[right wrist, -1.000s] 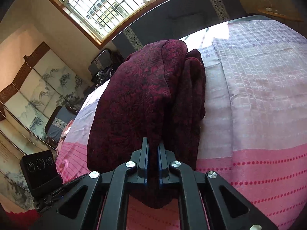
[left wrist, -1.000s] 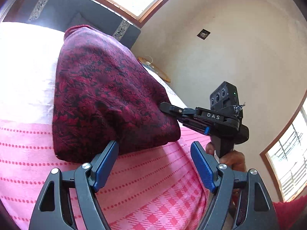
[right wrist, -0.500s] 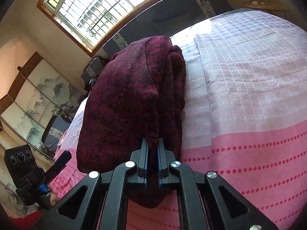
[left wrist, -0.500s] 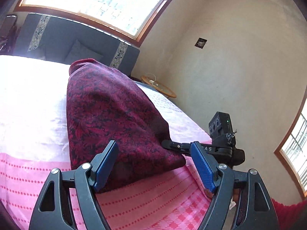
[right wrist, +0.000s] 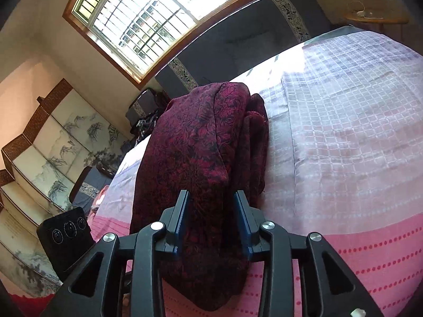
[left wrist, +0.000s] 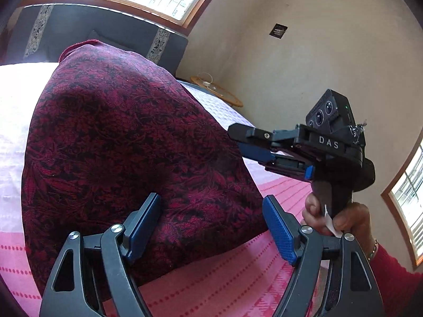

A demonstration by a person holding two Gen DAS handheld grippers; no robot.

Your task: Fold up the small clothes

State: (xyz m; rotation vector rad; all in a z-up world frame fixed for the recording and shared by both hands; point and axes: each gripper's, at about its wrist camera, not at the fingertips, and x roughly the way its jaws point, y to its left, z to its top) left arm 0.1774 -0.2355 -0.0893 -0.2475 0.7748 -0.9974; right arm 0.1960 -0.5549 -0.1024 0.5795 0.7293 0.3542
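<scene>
Loosely folded, patterned maroon garment (left wrist: 119, 145) mounds on checked bedspread (right wrist: 357, 132).

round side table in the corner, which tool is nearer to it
Right. The right tool sits at the cloth's edge on the side facing the side table; the left tool is at the cloth's near edge, farther back.

Black frames, blue ribbed fingers (left wrist: 280, 233), silver screws; "DAS" lettering on right gripper (left wrist: 248, 145); red sleeve (left wrist: 391, 272), beaded bracelet.

"DAS" (white letters) stands on the right tool (left wrist: 239, 142).
</scene>
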